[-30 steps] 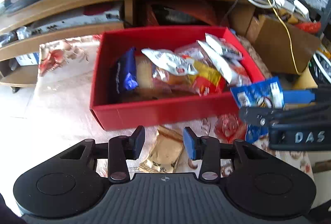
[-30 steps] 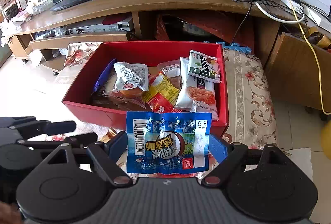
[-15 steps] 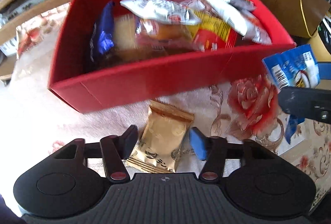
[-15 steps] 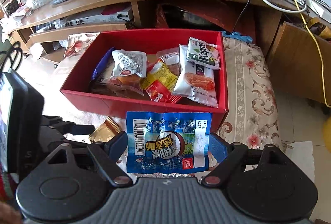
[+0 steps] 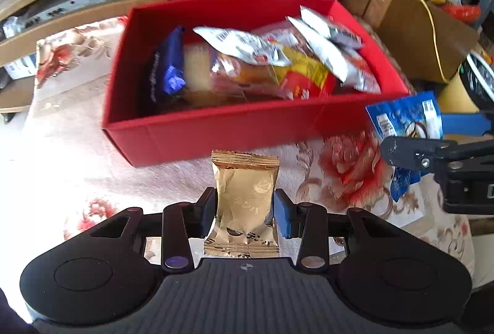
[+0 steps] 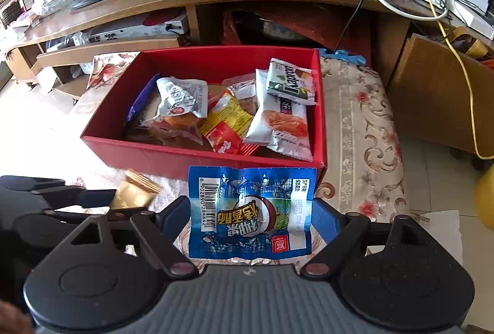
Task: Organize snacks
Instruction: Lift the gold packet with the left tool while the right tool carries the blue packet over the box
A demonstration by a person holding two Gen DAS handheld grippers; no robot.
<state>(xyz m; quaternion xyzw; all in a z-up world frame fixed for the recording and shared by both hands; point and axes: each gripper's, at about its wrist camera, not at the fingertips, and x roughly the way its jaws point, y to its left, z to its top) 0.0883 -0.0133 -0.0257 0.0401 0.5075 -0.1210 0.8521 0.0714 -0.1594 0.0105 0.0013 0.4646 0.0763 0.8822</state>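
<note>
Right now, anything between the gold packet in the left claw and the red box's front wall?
Nothing. In the left wrist view only bare floral cloth lies between the gold packet, gripped in the left claw, and the red box.

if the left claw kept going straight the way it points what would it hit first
Probably the near wall of the red box, just beyond the gold snack packet the left claw grips; depth is unclear, so it might meet the floral cloth first.

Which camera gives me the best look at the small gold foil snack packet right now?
The left wrist view: the gold foil snack packet stands full-face, pinched between the left gripper pads. The right wrist view shows only its crimped end beside that gripper.
</note>
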